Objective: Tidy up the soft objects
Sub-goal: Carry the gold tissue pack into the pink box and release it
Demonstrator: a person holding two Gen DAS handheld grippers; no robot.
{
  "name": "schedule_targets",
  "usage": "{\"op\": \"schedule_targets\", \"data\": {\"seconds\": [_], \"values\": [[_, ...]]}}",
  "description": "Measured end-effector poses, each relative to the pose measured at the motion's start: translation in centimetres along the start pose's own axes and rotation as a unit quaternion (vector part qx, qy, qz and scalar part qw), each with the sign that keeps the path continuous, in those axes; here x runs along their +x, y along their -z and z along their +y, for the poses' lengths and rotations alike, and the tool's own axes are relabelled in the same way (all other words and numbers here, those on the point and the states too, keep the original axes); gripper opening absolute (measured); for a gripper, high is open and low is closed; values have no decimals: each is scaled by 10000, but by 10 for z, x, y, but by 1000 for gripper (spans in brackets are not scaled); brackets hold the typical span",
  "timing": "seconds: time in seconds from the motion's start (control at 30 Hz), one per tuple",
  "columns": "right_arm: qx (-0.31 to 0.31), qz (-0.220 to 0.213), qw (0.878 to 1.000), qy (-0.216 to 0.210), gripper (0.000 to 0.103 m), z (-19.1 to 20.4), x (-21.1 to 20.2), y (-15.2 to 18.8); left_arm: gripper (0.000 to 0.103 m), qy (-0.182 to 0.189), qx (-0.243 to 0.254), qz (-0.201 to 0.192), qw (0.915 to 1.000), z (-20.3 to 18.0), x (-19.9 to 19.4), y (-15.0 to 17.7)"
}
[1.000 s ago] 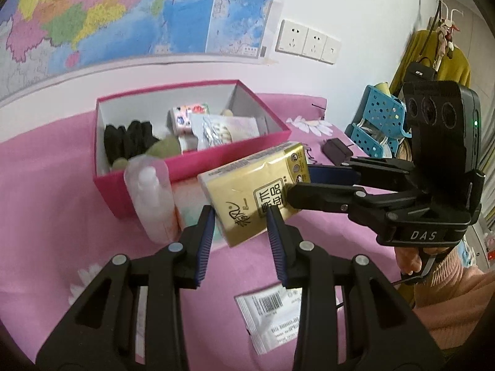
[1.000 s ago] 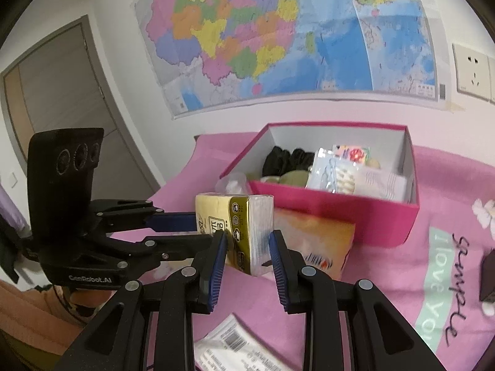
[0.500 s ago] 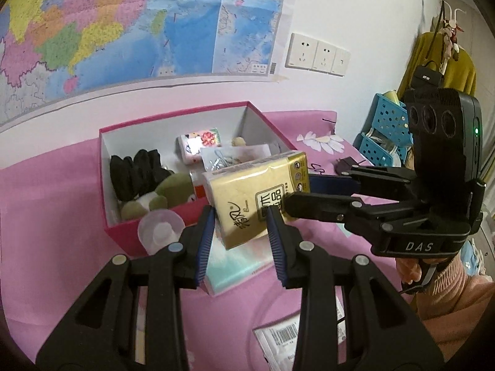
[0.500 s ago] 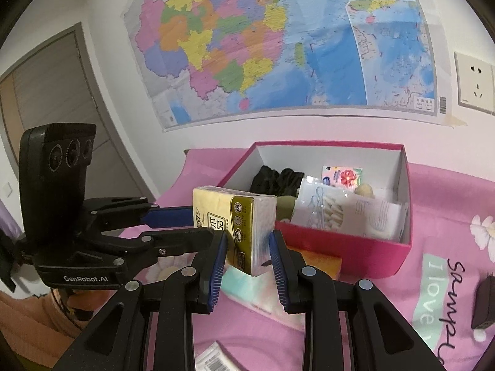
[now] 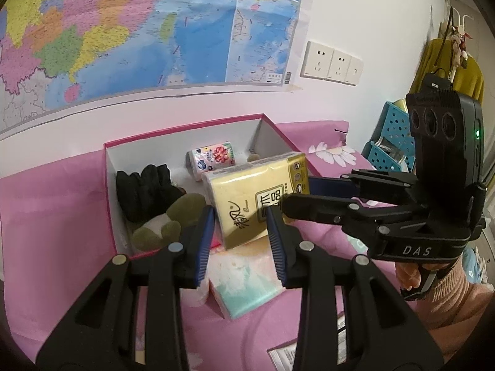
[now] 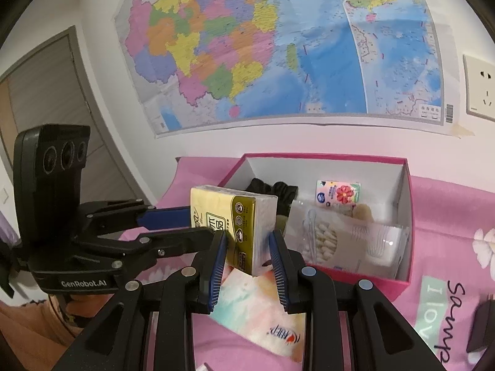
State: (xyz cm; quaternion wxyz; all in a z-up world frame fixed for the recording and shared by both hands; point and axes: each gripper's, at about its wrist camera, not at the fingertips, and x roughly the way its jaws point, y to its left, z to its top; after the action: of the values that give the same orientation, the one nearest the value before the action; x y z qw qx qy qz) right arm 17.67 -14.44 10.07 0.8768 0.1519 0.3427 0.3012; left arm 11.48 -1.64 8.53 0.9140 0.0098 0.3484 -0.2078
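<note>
**Left wrist view.** The yellow pack (image 5: 247, 194) is up in the air, tilted. It hangs over the near edge of the pink box (image 5: 185, 130). The left gripper (image 5: 239, 213) has the low end of the pack between its jaws. I cannot tell if they squeeze it, because a thin gap shows on the 9 o'clock side. The right gripper (image 5: 298, 194) comes in from 3 o'clock and its jaws are clamped on the pack.

Only this view shows the green soft toy (image 5: 173, 216) in the near corner of the box. The black gloves (image 5: 145, 188) lie just behind it. A small flower pack (image 5: 213, 157) lies at the back wall. The yellow pack hides the right half of the box. A pastel pack (image 5: 247, 284) lies on the table, half hidden by the jaws. The blue basket (image 5: 396, 130) at 3 o'clock is cut off by the right gripper.

**Right wrist view.** The right gripper (image 6: 247, 236) holds the yellow pack (image 6: 235, 216) tight between its blue pads. The left gripper (image 6: 201, 222) reaches in from 9 o'clock, one finger on each side of the pack.

Only this view shows the clear bag of cotton swabs (image 6: 321, 241), which leans in the near right part of the pink box (image 6: 324, 156). The pack covers most of the gloves (image 6: 278, 191). The flower pack (image 6: 338, 193) stands at the back. White floor shows along the back wall between them. The pastel pack (image 6: 256, 309) lies right under the jaws, close to the front wall of the box.
</note>
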Motion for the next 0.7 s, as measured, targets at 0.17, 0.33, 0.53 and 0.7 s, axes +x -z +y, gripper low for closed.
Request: {"op": "schedule_targets", "data": {"seconds": [0.17, 0.33, 0.53, 0.7], "values": [[47, 4, 10000, -2, 29, -5, 10, -9, 37, -61, -48, -12, 10000, 7, 6, -8], [130, 102, 9999, 43, 29, -11, 26, -18, 37, -214, -129, 55, 9997, 15, 19, -16], [244, 184, 9994, 154, 29, -19, 44, -22, 37, -301, -236, 185, 9991, 27, 34, -20], [357, 348, 9985, 205, 29, -29, 65, -27, 37, -341, -373, 358, 9981, 39, 54, -25]]}}
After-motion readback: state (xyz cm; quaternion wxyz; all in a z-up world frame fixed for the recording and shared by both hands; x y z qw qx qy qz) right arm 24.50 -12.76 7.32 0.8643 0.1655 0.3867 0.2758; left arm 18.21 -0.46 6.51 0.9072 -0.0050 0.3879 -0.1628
